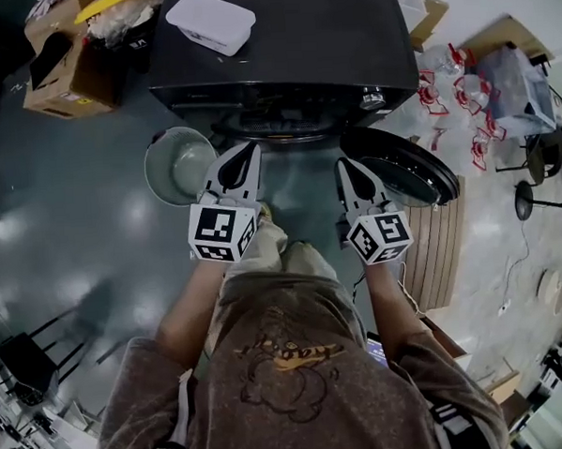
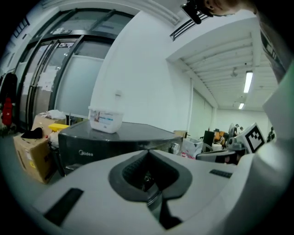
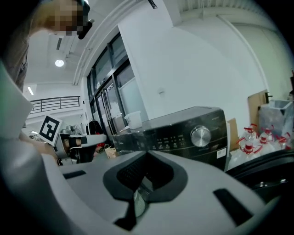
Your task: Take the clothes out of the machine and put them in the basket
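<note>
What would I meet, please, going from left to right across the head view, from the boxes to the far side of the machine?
cardboard box → basket → left gripper → right gripper → open machine door → clear plastic bin

Glossy grey floor [image 1: 63,193], white walls [image 2: 142,78], tall windows [image 2: 69,69].

The left gripper [image 2: 148,153] has its jaws pressed together with nothing between them, and it points toward the dark washing machine [image 2: 87,147]. A white lidded tub [image 2: 105,120] sits on top of the machine. A cardboard box [image 2: 28,156] stands just left of the machine, and glass wall panels [image 2: 69,78] rise behind the machine.
</note>
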